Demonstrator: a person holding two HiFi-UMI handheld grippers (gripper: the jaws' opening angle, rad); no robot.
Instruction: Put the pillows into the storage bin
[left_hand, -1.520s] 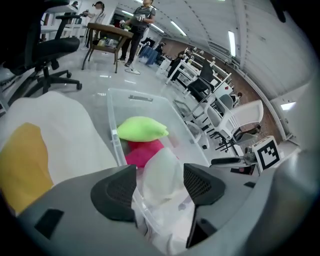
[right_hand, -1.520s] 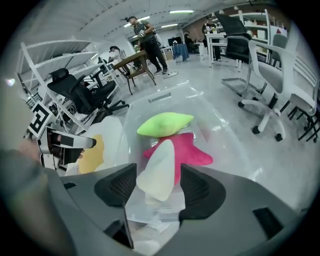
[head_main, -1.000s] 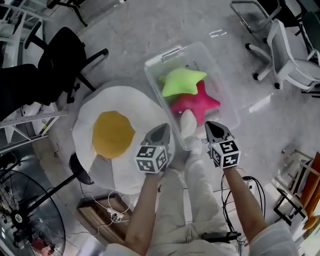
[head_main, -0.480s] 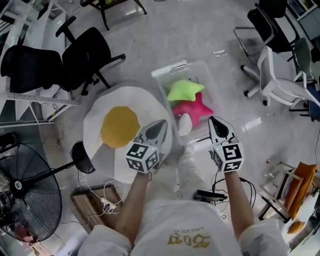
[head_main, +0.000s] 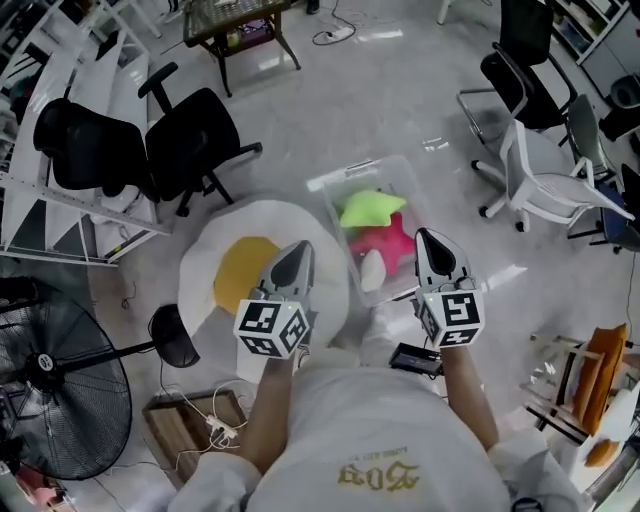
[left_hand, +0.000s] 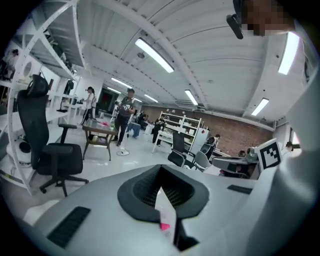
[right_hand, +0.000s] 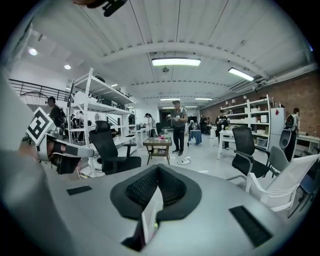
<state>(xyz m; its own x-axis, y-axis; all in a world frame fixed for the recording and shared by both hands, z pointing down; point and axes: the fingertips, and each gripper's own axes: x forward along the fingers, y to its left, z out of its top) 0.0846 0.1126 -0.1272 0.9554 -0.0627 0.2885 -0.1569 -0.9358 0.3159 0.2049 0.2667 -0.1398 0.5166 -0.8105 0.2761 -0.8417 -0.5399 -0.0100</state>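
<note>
Pillows: two stars (head_main: 372, 208) (head_main: 397, 240) in storage bin (head_main: 345, 176), one egg (head_main: 245, 272) beside; two hand-held grippers (head_main: 296, 250) (head_main: 430, 240) closed.

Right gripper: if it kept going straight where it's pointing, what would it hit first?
Nothing close: the right gripper, jaws shut, faces open floor. Far ahead stands a small table, probably first, though depth is unclear.

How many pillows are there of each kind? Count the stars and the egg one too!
Star pillows: 2, the green star pillow and the pink star pillow
Fried-egg pillow: 1
Small white pillow: 1
Total: 4
</note>
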